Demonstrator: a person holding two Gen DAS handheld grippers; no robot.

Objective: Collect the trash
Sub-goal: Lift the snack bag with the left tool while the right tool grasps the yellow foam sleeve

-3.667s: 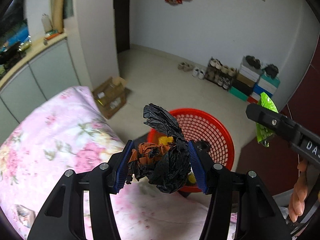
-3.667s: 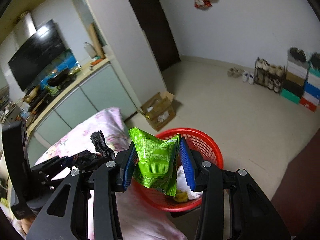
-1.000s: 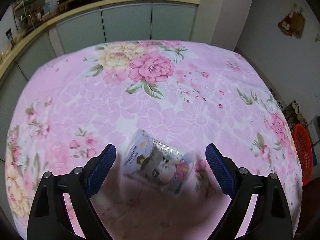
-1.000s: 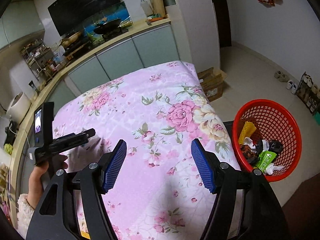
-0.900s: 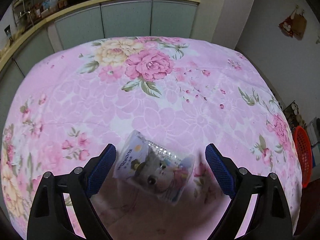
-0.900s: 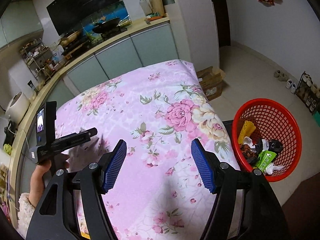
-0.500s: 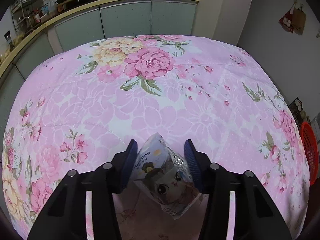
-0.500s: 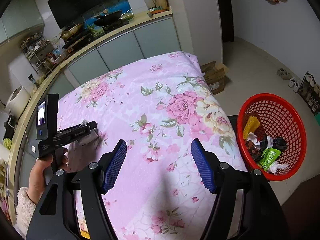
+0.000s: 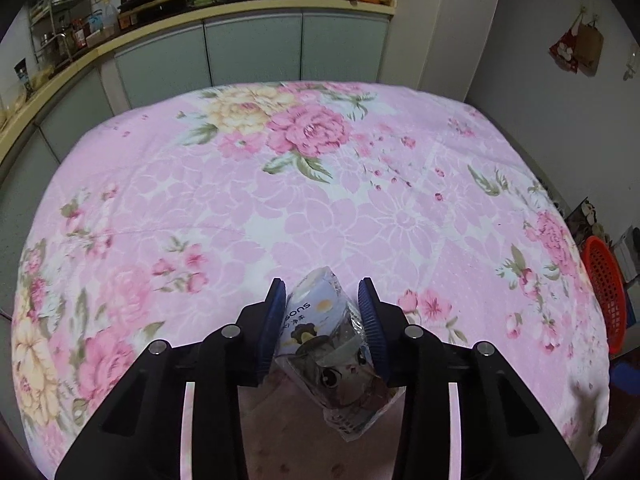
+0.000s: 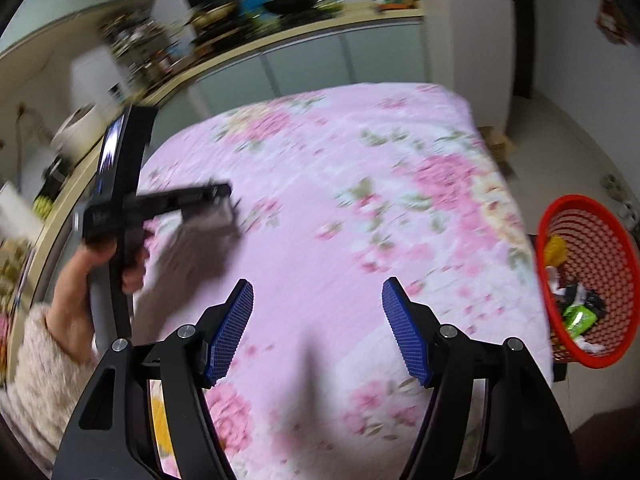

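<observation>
Left wrist view
Left gripper point(image 9: 323, 312): jaws closing, blue pads pressing both flanks of the snack packet point(image 9: 332, 348), clamped on it.
Snack packet: pale blue, cartoon cat printed on it, crumpled between the pads, lower end hanging toward the camera, just above the floral tablecloth point(image 9: 320, 200).
Floral tablecloth: pink, big roses, spread over the whole tabletop.
Red basket point(image 9: 604, 284): only a sliver showing, off the tablecloth's right edge, well apart from the packet.
Kitchen counter point(image 9: 224, 8): beyond the tablecloth's far edge, pans and bottles on top.

Right wrist view (blurred)
Right gripper point(image 10: 318, 320): pads standing apart, nothing between them, over the tablecloth's near part.
Left gripper again: at the tablecloth's left side, gripped by a hand point(image 10: 100, 264) in a fluffy cream sleeve point(image 10: 44, 364); packet a grey smear at its tip, grip not readable from here.
Red basket again: off the tablecloth's right edge, below table level; green wrapper point(image 10: 579, 318), black and yellow scraps inside.
</observation>
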